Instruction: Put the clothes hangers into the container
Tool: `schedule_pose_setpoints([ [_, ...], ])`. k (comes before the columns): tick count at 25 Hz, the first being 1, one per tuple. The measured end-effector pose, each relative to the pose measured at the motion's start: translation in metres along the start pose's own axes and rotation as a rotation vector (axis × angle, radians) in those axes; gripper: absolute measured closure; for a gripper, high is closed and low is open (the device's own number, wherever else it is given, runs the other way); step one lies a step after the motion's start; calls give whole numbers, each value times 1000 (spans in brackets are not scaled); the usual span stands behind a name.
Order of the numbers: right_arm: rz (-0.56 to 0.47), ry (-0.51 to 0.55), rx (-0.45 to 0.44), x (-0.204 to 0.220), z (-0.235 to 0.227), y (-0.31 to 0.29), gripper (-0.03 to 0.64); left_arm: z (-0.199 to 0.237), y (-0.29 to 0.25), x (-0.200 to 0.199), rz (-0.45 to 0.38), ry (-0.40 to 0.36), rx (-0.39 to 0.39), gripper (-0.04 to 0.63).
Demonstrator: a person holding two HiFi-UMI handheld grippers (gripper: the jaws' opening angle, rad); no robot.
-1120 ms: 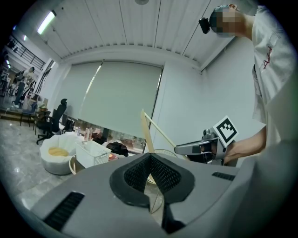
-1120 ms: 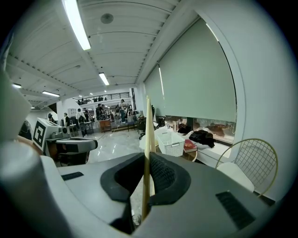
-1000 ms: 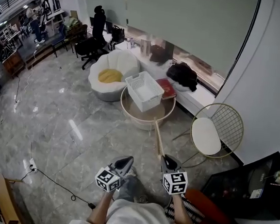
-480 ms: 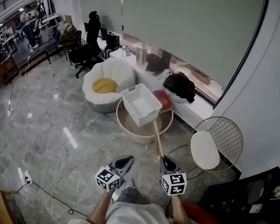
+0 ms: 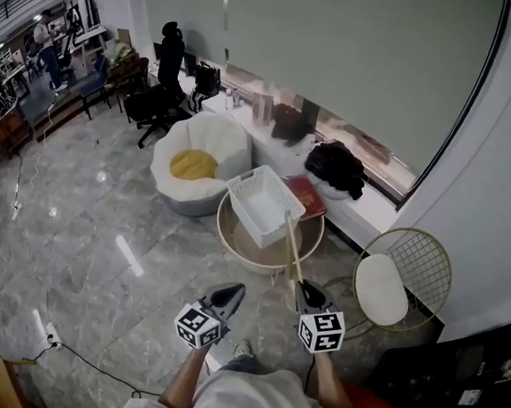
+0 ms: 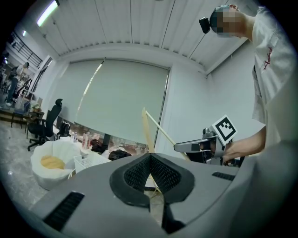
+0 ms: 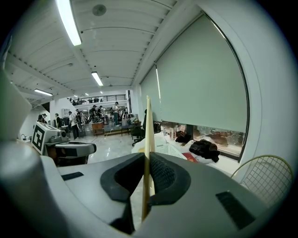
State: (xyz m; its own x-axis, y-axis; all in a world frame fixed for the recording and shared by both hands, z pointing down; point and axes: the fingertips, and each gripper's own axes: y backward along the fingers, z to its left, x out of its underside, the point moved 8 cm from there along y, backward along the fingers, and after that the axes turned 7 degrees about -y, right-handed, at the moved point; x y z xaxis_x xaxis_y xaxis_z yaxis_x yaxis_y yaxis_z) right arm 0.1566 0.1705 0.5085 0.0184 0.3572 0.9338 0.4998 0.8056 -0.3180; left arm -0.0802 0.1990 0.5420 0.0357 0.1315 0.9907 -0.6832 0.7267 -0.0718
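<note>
My right gripper (image 5: 306, 292) is shut on a pale wooden clothes hanger (image 5: 293, 245), which sticks forward between its pads (image 7: 158, 169). The hanger's far end reaches the right rim of a white lattice basket (image 5: 264, 204). That basket stands on a round low table (image 5: 232, 243) ahead of me. In the right gripper view the hanger (image 7: 148, 132) rises straight up from the jaws. My left gripper (image 5: 229, 294) hangs level beside the right one with its jaws closed on nothing (image 6: 150, 157). The hanger (image 6: 148, 128) and the right gripper (image 6: 188, 147) show in the left gripper view.
A white bean-bag seat with a yellow cushion (image 5: 198, 154) sits left of the table. A gold wire chair (image 5: 404, 278) stands to the right. A red book (image 5: 308, 194) and dark clothes (image 5: 334, 166) lie on the window ledge. A cable (image 5: 78, 350) crosses the marble floor.
The table and basket have come nearer in the head view. The hanger's tip, earlier short of the basket, now lies at its right rim. Both grippers keep their grip state.
</note>
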Motion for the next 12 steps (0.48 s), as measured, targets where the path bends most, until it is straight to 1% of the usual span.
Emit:
schedule_pose_setpoints([
  [6, 2, 1, 11, -12, 6, -39, 560, 44, -8, -4, -4, 2, 7, 566],
  [12, -5, 5, 28, -25, 7, -67, 560, 75, -18, -10, -12, -1, 28, 566],
])
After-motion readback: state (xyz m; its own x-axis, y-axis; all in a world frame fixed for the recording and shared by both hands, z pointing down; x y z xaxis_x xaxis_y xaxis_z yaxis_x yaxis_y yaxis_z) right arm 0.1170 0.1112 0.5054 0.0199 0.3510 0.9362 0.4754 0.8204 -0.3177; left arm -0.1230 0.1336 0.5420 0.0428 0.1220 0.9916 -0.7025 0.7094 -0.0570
